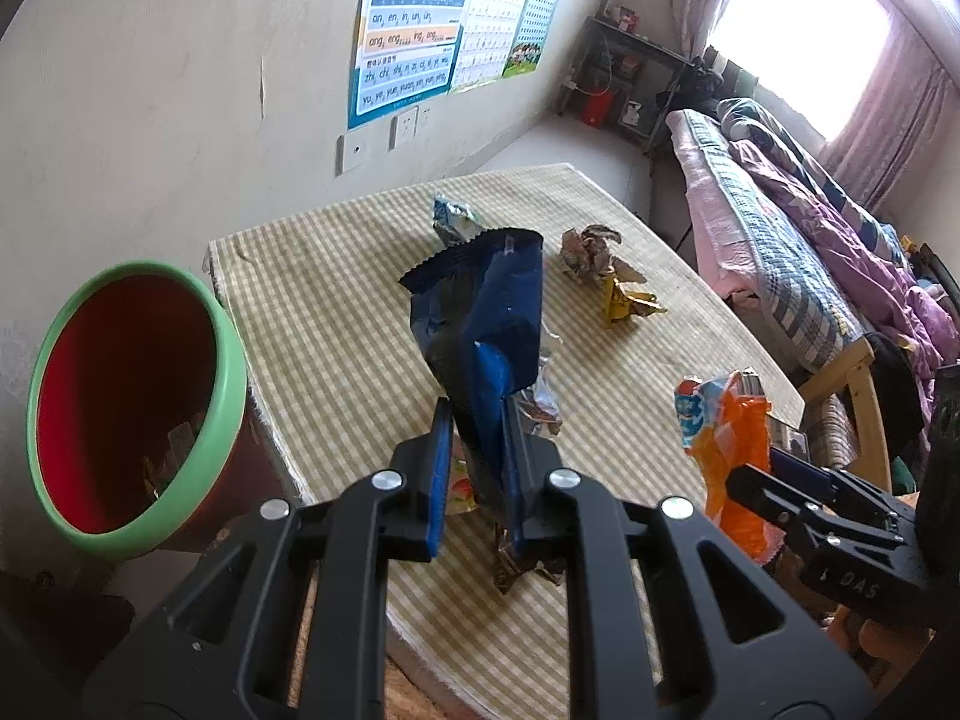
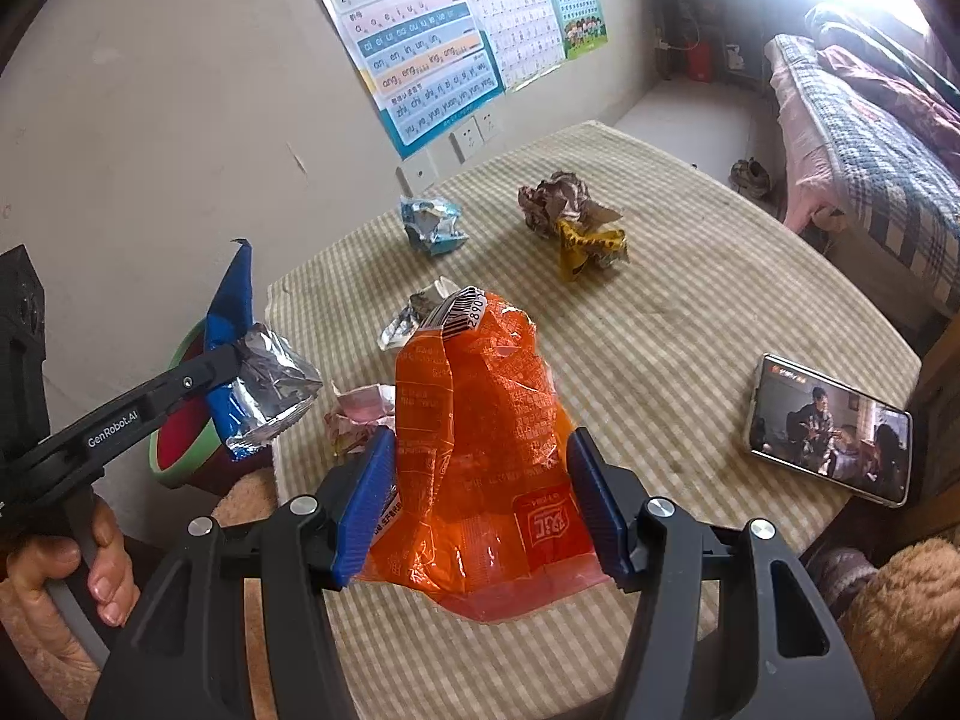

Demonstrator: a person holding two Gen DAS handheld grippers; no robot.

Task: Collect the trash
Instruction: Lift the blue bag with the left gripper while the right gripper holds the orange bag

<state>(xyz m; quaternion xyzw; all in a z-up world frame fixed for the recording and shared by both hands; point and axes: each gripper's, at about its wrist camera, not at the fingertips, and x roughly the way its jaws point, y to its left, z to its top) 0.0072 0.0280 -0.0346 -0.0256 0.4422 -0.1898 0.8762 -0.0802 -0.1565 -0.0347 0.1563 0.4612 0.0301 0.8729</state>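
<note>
My left gripper [image 1: 477,408] is shut on a dark blue snack bag [image 1: 486,312], held upright above the checked table [image 1: 336,312]. In the right wrist view the same bag [image 2: 231,300] shows its silver inside. My right gripper [image 2: 480,435] is shut on an orange plastic bag [image 2: 480,420], its jaws standing wide around it; this bag [image 1: 729,438] is at the right in the left wrist view. A red bin with a green rim [image 1: 138,396] stands beside the table's left edge, low behind the left gripper [image 2: 180,462] in the right wrist view.
On the table lie a light blue wrapper [image 2: 432,225], brown crumpled paper [image 2: 558,201], a yellow wrapper [image 2: 585,243], a silver wrapper [image 2: 408,318], a pink wrapper [image 2: 360,414] and a phone [image 2: 831,429]. The wall runs behind it, and a bed [image 1: 780,228] stands at the right.
</note>
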